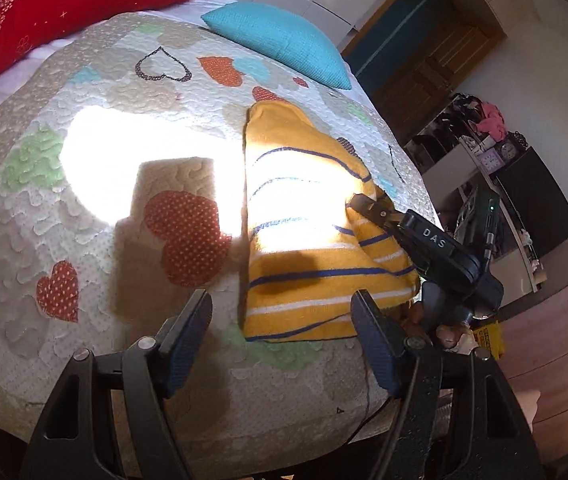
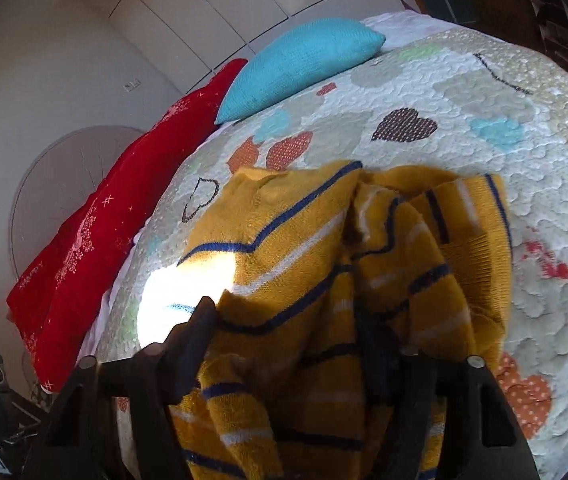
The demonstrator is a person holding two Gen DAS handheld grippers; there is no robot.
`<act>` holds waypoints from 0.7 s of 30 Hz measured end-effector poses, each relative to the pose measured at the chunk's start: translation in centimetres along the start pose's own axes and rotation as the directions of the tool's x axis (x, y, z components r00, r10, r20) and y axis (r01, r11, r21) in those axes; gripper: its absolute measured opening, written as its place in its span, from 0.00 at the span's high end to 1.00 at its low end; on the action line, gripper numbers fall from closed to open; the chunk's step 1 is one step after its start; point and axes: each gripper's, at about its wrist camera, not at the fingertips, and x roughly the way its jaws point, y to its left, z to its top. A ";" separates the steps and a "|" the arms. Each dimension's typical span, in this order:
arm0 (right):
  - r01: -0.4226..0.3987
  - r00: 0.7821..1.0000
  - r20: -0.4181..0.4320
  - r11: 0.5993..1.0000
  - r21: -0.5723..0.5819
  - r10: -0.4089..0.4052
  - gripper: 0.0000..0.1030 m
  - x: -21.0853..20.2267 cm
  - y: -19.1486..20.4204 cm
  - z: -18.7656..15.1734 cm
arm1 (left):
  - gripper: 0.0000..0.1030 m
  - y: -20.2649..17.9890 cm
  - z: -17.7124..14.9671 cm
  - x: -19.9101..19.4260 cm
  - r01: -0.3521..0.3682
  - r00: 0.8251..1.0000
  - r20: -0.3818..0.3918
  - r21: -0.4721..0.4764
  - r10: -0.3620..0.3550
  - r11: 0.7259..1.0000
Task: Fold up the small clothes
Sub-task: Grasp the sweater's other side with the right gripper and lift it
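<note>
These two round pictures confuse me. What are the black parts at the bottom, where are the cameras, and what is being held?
No robot here: a person holds a two-finger gripper in each hand, and each carries a wide-angle camera looking along its fingers. The black parts are those fingers. In the left wrist view, the left gripper is open and holds nothing; the right gripper reaches in from the side and pinches the yellow striped garment. The right wrist view shows that cloth draped over its own fingers. The garment lies on a heart-patterned quilt, with a turquoise cushion and red pillow behind.
</note>
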 end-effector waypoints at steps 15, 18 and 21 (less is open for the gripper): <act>0.241 0.966 0.089 0.970 0.039 -0.243 0.86 -5.5 -4.6 -0.7 | 0.31 0.3 -1.5 2.9 -0.051 0.997 -0.065 0.009 0.052 0.999; 0.224 0.968 0.098 0.971 0.078 -0.231 0.76 -5.5 -6.2 -0.9 | 0.31 -0.2 -2.0 3.2 -0.086 0.994 -0.071 0.041 0.089 0.995; 0.288 0.948 0.114 0.952 0.103 -0.299 0.49 -6.6 -6.5 -0.3 | 0.31 -0.6 -2.4 2.7 -0.122 0.991 -0.052 0.070 0.126 0.990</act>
